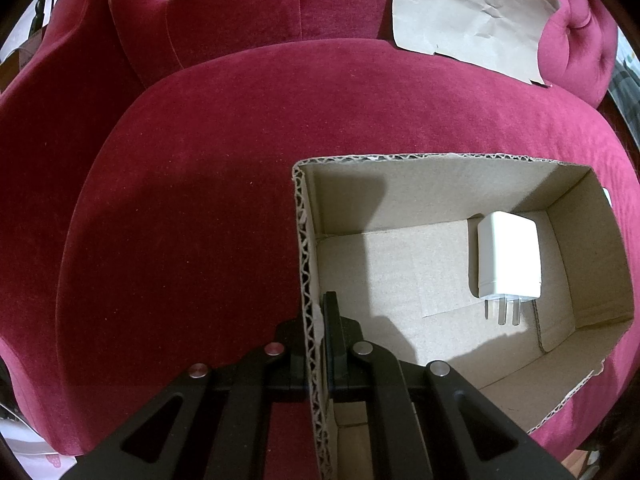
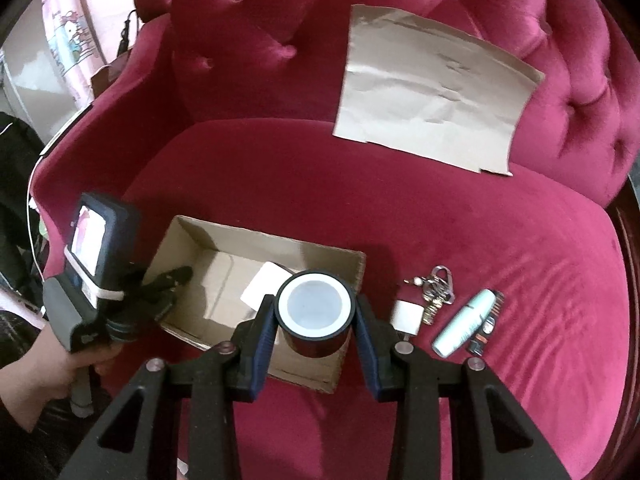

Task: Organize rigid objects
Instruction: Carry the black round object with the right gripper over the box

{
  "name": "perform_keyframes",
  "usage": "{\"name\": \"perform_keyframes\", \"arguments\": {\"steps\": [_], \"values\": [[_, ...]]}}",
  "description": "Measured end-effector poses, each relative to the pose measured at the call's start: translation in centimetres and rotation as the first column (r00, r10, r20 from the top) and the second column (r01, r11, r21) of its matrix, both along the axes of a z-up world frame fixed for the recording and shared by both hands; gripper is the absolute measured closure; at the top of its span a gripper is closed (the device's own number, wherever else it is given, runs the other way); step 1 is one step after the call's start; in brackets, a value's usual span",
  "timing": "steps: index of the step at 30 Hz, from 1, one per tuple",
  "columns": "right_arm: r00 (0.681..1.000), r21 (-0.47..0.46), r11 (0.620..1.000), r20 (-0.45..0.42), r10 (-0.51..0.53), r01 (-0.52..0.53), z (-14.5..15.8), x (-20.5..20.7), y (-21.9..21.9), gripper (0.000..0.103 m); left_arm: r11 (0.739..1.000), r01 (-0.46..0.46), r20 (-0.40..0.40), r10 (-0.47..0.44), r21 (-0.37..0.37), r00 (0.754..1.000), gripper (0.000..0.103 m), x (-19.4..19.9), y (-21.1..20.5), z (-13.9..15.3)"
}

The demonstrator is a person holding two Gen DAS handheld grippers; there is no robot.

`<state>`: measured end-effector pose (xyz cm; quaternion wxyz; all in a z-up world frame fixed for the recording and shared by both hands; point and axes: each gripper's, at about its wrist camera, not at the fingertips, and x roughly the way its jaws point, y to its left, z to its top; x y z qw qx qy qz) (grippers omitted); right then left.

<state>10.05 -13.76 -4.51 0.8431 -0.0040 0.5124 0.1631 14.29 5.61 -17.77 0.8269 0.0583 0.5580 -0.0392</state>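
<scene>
An open cardboard box (image 1: 592, 248) (image 2: 188, 248) sits on a red velvet armchair seat. My left gripper (image 1: 316, 324) is shut on the box's left wall; it also shows at the box's left edge in the right wrist view (image 2: 176, 276). A white charger plug (image 1: 508, 260) lies inside the box, also seen in the right wrist view (image 2: 262, 288). My right gripper (image 2: 316, 312) is shut on a roll of dark tape (image 2: 316, 312) and holds it above the box's near right corner.
On the seat right of the box lie a small white adapter (image 2: 408, 316), a key ring with keys (image 2: 438, 288), a pale green tube (image 2: 464, 324) and a small dark item (image 2: 486, 328). A brown paper sheet (image 2: 432, 92) leans on the chair back.
</scene>
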Motion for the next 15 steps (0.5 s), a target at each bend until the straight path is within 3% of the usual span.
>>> {"name": "perform_keyframes", "arguments": {"steps": [15], "values": [[0.995,0.030,0.994,0.003,0.101,-0.101,-1.0,1.1,5.6,0.063,1.000,-0.002,-0.002,0.002,-0.005,1.000,0.098,0.1,-0.1,0.0]]}}
